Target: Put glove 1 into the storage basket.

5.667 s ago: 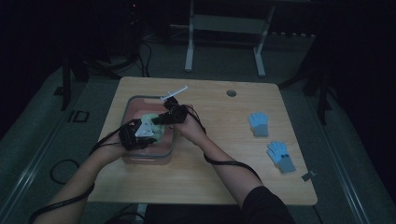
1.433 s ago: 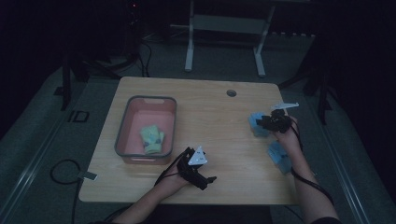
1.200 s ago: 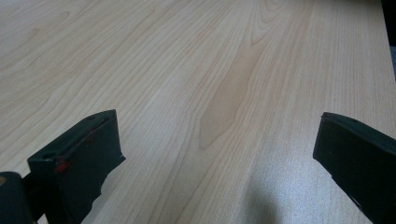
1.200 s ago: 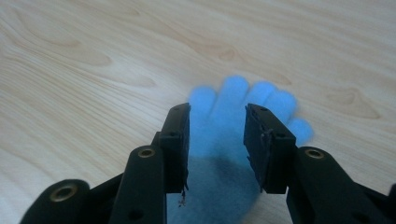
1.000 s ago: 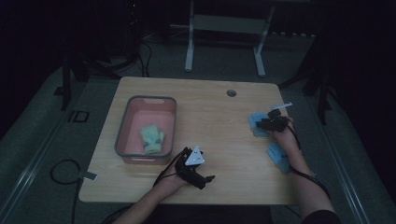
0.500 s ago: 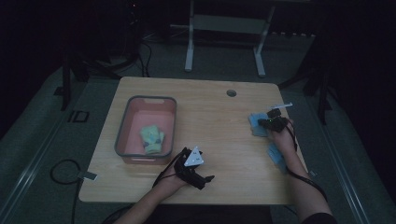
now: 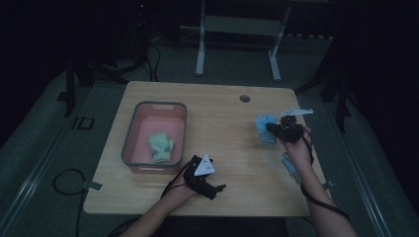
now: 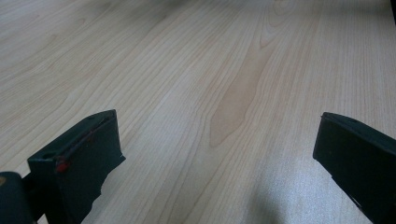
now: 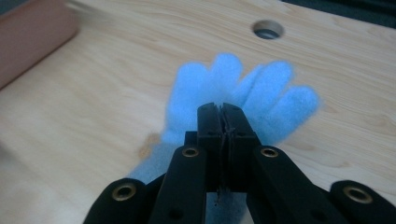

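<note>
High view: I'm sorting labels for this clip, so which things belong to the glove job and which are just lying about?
In the job:
- fuzzy blue glove, pinched in the shut right tool
- second blue glove by the right forearm
- pink plastic bin holding green gloves

Lying about:
- round cable hole in the wooden table
- open left tool, idle

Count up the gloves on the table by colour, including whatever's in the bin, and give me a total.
Blue gloves: 2, one blue glove pinched in the right gripper, a second blue glove lying on the table partly under that forearm.
Green gloves: 1 bundle, the green gloves in the pink bin; I can't tell if it is one or a pair.
Total: 3 items.
</note>
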`<state>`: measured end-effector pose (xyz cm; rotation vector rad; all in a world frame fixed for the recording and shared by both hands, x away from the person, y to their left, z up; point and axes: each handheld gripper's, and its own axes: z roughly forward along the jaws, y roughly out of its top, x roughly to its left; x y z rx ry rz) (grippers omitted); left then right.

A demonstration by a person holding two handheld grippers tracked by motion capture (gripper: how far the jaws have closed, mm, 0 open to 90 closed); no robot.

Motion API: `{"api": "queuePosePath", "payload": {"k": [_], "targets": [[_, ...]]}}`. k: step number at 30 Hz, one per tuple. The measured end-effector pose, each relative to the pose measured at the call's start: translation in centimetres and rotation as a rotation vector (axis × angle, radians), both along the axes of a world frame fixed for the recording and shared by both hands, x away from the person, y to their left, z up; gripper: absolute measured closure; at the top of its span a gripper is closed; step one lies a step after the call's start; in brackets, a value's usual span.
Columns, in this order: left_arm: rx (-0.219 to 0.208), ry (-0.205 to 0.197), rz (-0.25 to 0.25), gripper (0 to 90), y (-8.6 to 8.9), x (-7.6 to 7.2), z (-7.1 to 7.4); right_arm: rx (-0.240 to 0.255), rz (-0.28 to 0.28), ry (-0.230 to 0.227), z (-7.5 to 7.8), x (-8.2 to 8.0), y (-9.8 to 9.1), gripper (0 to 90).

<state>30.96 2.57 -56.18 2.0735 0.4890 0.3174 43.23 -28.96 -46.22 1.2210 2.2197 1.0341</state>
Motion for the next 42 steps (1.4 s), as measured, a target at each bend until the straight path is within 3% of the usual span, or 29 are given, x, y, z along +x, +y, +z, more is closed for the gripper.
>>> {"api": "queuePosePath", "payload": {"k": [6, 13, 17, 18, 21, 24, 28, 34, 38, 42], "targets": [[-0.006, -0.001, -0.001, 1.2, 0.2, 0.0, 0.1, 0.017, 0.053, -0.011, 0.5, -3.1, 2.4, 87.6], [-0.013, -0.001, 0.002, 1.2, 0.3, -0.1, 0.2, 0.024, 0.080, -0.009, 0.6, -5.2, 4.2, 87.6], [-0.013, -0.003, 0.003, 1.2, 0.4, -0.1, 0.2, 0.013, 0.093, 0.001, 0.0, -6.2, 5.4, 87.5], [-0.009, -0.021, 0.000, 1.2, 0.4, -0.2, 0.2, 0.021, 0.098, 0.022, -1.0, -6.7, 6.2, 87.5], [-0.016, -0.018, 0.002, 1.2, 0.4, -0.2, 0.2, 0.034, 0.104, 0.041, -1.8, -6.8, 6.6, 87.5], [-0.019, -0.012, 0.005, 1.2, 0.4, -0.2, 0.1, -0.003, 0.089, 0.052, -3.8, -6.6, 7.4, 87.4], [-0.020, -0.011, 0.005, 1.2, 0.5, -0.2, 0.2, -0.037, 0.071, 0.069, -5.5, -5.7, 7.4, 87.2], [-0.027, -0.007, 0.011, 1.2, 0.6, -0.1, 0.2, -0.032, 0.049, 0.121, -7.0, -4.6, 6.7, 86.3], [-0.022, -0.004, 0.008, 1.2, 0.6, -0.1, 0.1, -0.032, 0.056, 0.150, -8.7, -4.0, 6.4, 76.5], [-0.019, -0.001, 0.005, 1.2, 0.5, -0.1, 0.1, -0.040, 0.049, 0.143, -8.8, -4.3, 6.7, 71.6]]}}
